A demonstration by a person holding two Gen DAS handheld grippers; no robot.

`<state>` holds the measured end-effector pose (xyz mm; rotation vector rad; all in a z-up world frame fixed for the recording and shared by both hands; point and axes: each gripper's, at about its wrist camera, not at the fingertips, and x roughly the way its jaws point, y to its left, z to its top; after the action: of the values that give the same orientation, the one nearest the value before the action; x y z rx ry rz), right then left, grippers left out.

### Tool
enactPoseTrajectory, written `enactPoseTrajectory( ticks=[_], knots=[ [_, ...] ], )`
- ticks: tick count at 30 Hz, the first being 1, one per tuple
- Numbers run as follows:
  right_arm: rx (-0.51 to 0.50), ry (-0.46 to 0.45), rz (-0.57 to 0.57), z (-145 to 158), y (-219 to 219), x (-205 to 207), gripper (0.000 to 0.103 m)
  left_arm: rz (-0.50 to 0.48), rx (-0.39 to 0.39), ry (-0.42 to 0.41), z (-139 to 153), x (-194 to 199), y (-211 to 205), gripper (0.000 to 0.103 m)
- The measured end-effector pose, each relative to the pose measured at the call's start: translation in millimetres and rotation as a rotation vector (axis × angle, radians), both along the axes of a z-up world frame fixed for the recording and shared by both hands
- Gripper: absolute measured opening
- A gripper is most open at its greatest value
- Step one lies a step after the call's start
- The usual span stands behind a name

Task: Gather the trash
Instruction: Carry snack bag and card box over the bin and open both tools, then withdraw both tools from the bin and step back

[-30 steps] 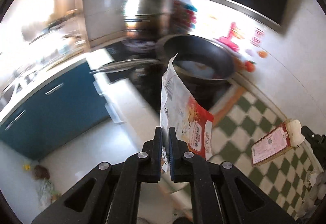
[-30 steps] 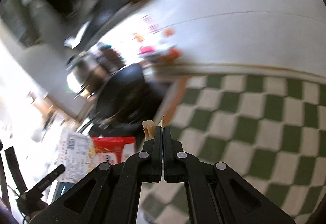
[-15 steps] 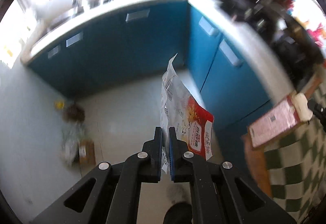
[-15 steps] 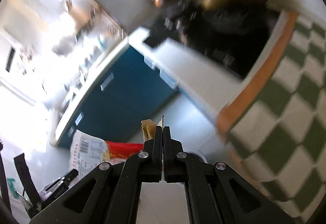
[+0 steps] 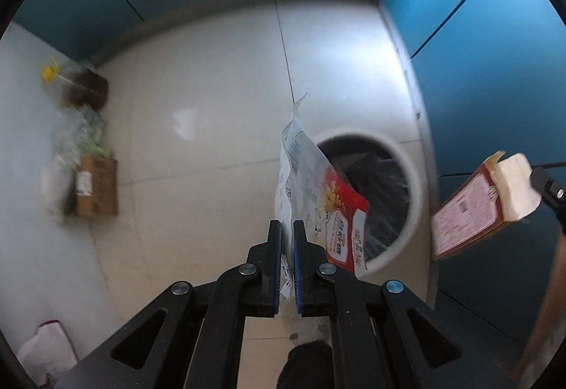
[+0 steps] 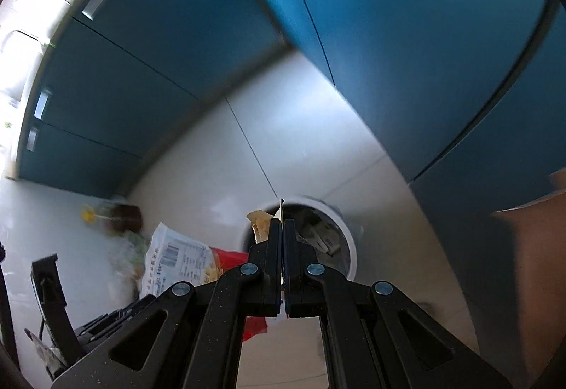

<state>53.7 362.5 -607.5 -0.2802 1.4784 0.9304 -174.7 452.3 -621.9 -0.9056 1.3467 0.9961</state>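
Note:
My left gripper points down at the floor and is shut on the edge of a white and red plastic food bag. The bag hangs beside and partly over a round white trash bin with a dark liner. My right gripper is shut on a flat red packet with a beige end; in its own view only the packet's thin edge and the beige bit show. The trash bin lies just beyond the right fingertips, with scraps inside. The food bag appears at the lower left.
Blue cabinet doors wall the floor at the back and right. A cardboard box, plastic bags and a brown object sit by the left wall. A person's arm is at the right edge.
Both grippers have dropped from the counter with the pan and checked cloth down to the floor by the bin. Each still holds its piece of trash.

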Motion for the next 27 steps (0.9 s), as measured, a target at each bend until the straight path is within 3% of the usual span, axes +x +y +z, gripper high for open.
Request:
enactPoseTrajectory(
  ticks=[2,7,10,15,16,17,18,19,20,21,23,25,27],
  knots=[
    [-0.031,0.006,0.02,-48.3,1.5,-5.9,0.0,0.012,-0.023,0.008,-33.9,-2.1,0.4,0.003],
    [-0.082,-0.003,0.089,-119.7,1.3,-25.2,0.0,0.021,-0.089,0.015,-88.4,-5.0,-0.5,0.003],
    [-0.103,-0.024,0.15,-140.9,8.8,-36.4,0.001,0.015,-0.117,0.005,-102.7,-1.0,-1.0,0.007],
    [-0.181,-0.044,0.209,-163.5,19.3,-48.3,0.003,0.064,-0.138,-0.013,-100.9,0.7,1.8,0.014],
    [-0.195,-0.054,0.223,-164.5,20.0,-50.2,0.008,0.07,-0.136,-0.02,-101.5,-0.7,2.4,0.017],
    [-0.205,-0.064,0.23,-159.6,18.1,-51.1,0.026,0.076,-0.126,-0.023,-99.6,-3.1,2.3,0.032],
    [-0.22,-0.082,0.241,-157.5,19.1,-52.5,0.04,0.078,-0.113,-0.021,-96.7,-4.3,2.5,0.061],
    [-0.225,-0.101,0.249,-152.3,16.3,-49.5,0.06,0.079,-0.098,-0.02,-93.6,-5.2,2.5,0.077],
    [-0.232,-0.128,0.267,-148.1,13.8,-49.2,0.07,0.082,-0.086,-0.02,-91.4,-6.3,2.3,0.098],
    [-0.241,-0.156,0.291,-146.6,12.7,-50.5,0.073,0.083,-0.078,-0.024,-88.3,-7.3,1.8,0.1],
    [-0.257,-0.202,0.324,-140.1,9.5,-48.4,0.091,0.086,-0.069,-0.009,-82.9,-9.2,1.3,0.1],
    [-0.273,-0.253,0.353,-133.9,5.5,-49.5,0.103,0.083,-0.039,0.01,-73.3,-11.2,-1.6,0.1],
    [-0.283,-0.283,0.38,-126.1,-0.3,-52.6,0.103,0.083,-0.012,0.026,-60.8,-14.1,-6.8,0.1]
  ],
)
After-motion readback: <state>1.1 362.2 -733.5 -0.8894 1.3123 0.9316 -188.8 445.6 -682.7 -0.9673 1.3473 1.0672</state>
